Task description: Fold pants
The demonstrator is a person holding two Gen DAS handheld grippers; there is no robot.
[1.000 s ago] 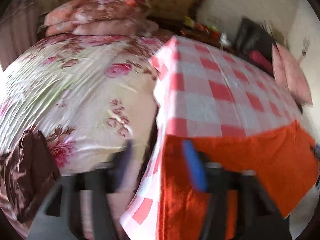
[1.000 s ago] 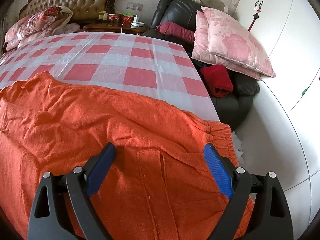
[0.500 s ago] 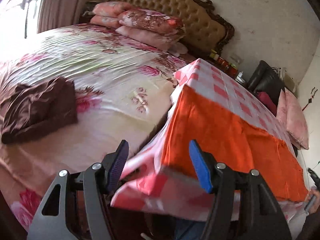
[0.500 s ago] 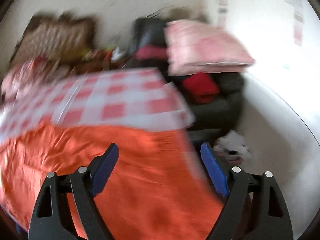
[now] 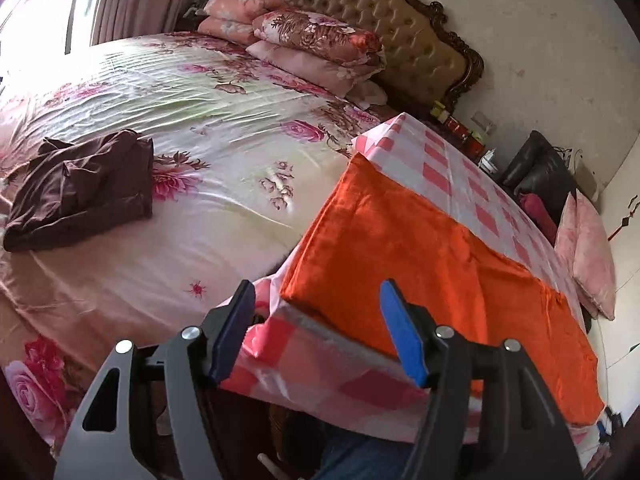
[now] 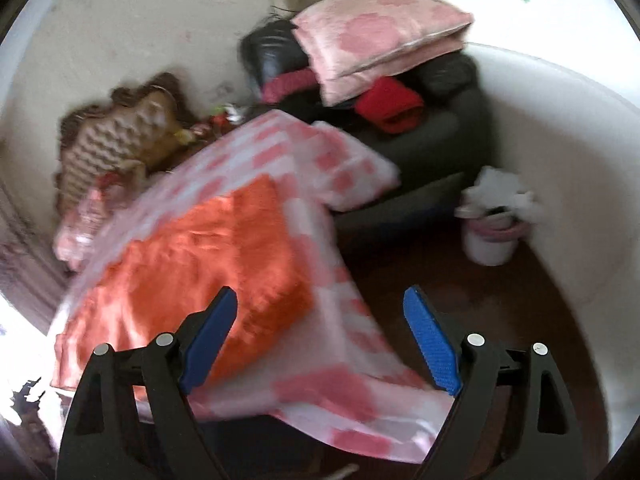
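Both the left hand-held gripper point(image 5: 316, 330) and right hand-held gripper point(image 6: 320, 338) hang spread apart, empty, off the table point(image 5: 460, 168) bearing orange pants point(image 5: 420, 248).

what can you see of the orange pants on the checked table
The orange pants lie flat as a long strip of bright, matte woven cloth along the near edge of the pink-and-white checked tablecloth, mildly wrinkled. One end reaches the corner by the bed; the other nears the far corner. Neither open hand-held gripper touches them. The right wrist view is blurred; no finer detail shows.
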